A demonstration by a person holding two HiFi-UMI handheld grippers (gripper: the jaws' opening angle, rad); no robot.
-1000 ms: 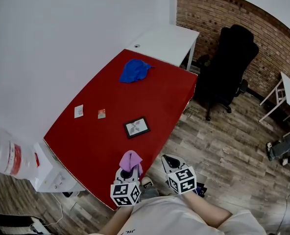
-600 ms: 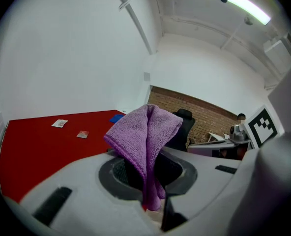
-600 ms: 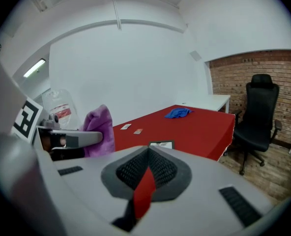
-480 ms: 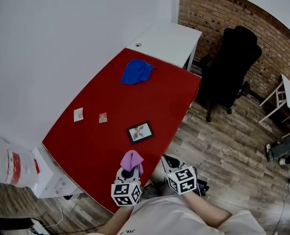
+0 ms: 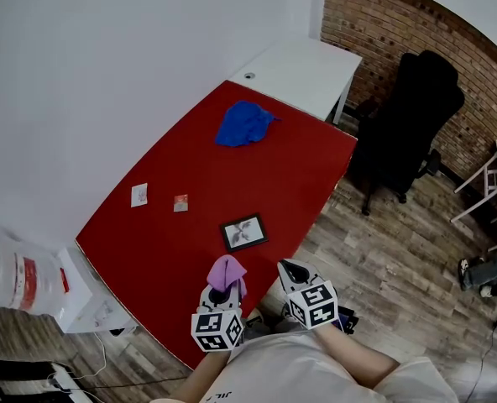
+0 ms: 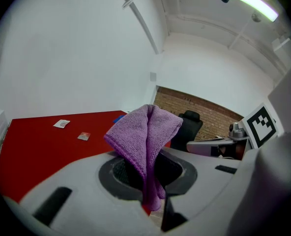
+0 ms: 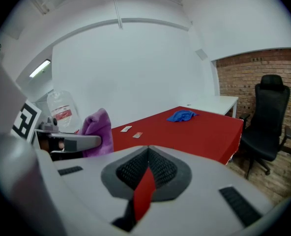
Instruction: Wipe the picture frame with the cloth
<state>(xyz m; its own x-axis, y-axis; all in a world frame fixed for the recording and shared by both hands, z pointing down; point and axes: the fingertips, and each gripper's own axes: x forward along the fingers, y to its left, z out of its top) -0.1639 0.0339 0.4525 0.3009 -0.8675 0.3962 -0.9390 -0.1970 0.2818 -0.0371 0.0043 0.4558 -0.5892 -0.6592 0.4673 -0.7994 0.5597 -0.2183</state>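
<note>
The view has drifted slightly, yet the small black-framed picture frame (image 5: 243, 232) lies unwiped on the red table (image 5: 257, 170). The left gripper (image 5: 221, 292) pinches the purple microfibre cloth (image 5: 225, 272). The right gripper (image 5: 291, 272) seems pressed together and empty, so the approach is probably still pending.

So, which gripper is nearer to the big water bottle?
Left. The left gripper, holding the purple cloth, is to the right of the water bottle; the right gripper is farther right, beyond it.
</note>
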